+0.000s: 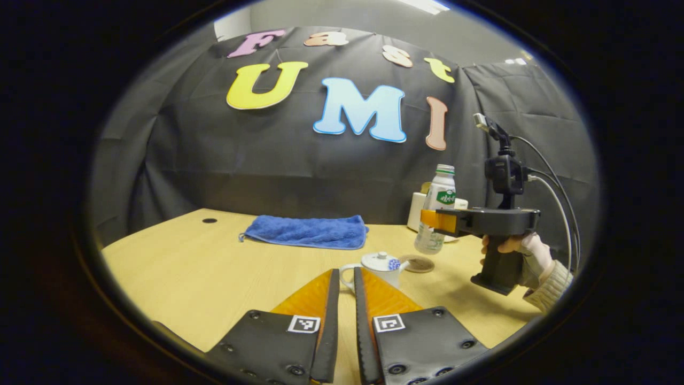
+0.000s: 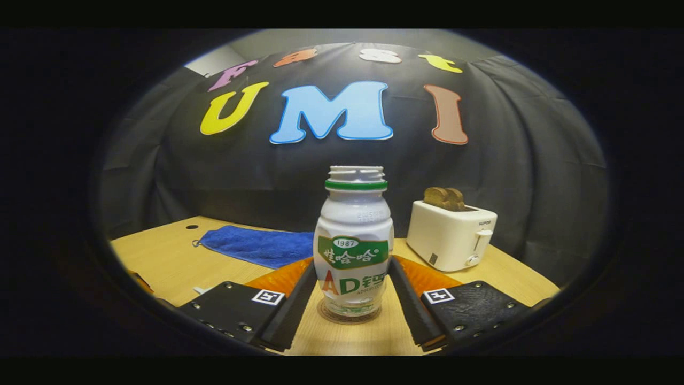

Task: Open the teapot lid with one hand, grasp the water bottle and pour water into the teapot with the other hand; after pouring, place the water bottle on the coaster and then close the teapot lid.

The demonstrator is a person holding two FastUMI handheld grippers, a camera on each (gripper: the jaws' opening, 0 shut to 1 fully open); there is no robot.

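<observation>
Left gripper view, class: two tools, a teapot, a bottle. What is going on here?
A person holds a tool in each hand. The right tool has its fingers against both sides of the upright water bottle; whether it is lifted is unclear. The left tool is shut on nothing and points at the teapot, whose lid is still on. The coaster lies on the table beside the teapot.

A white, uncapped water bottle (image 2: 352, 246) stands upright on the coaster (image 1: 417, 263), just beside the lidded white teapot (image 1: 378, 269).
</observation>
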